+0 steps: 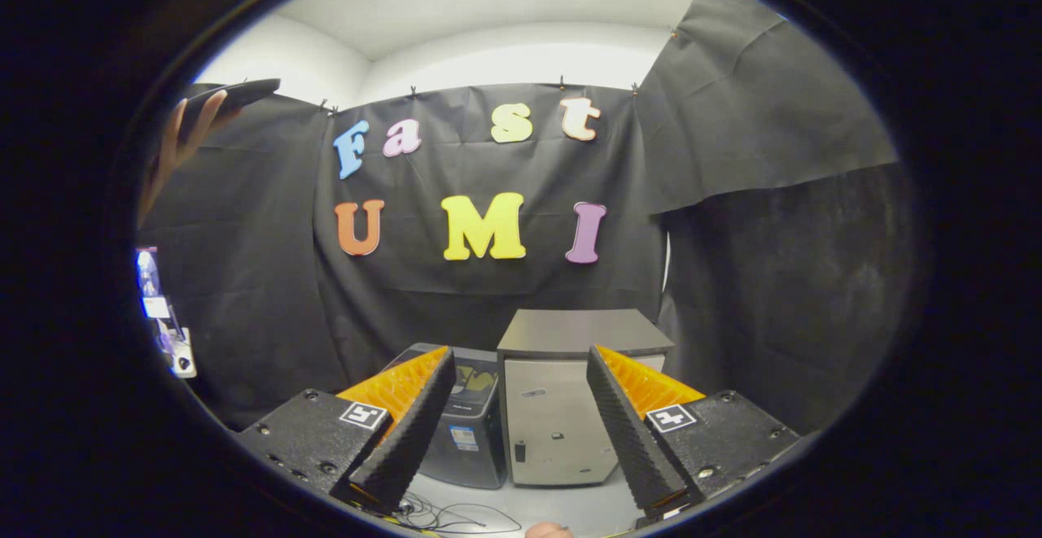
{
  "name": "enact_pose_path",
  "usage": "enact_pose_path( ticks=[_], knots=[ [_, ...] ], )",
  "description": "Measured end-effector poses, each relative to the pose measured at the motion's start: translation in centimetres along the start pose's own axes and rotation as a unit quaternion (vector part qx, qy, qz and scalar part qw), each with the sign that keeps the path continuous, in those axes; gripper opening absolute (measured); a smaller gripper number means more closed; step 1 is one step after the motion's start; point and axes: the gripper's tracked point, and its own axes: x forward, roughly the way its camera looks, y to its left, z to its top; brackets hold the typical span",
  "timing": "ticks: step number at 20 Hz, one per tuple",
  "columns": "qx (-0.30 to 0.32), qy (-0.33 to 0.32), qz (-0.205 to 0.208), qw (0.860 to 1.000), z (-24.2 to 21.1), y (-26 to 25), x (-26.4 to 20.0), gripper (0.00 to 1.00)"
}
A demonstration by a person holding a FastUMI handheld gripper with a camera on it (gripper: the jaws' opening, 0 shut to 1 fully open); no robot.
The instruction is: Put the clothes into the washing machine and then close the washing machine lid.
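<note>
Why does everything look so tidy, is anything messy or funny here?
Mostly tidy. The tool is open and holds nothing. Beyond it a dark machine and a pale cabinet stand upright, side by side. One loose thing: a tangle of thin cable lies on the floor by the fingers.

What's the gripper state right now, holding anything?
Gripper: open, holding nothing; the washing machine stands beyond its fingers.

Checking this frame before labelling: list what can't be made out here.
- Clothes: none made out in the gripper view.
- Dark washing machine: its left part is behind a finger; lid state unclear.
- Grey cabinet: right side behind the other finger.
- Gripper: fingers open, holding nothing.
- Raised hand: held dark object unidentifiable.
</note>
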Motion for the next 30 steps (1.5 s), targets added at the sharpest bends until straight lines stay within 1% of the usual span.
enact_pose_path(
  ticks=[7,15,19,30],
  knots=[
    [0.002,0.014,-0.003,1.0,-1.6,-0.7,-0.2,1.0],
    [0.014,0.012,0.009,1.0,-1.6,-0.5,0.3,1.0],
    [0.004,0.016,0.006,1.0,-2.2,-0.5,0.6,1.0],
    [0.007,0.02,0.003,1.0,-2.3,-0.6,1.8,1.0]
  ],
)
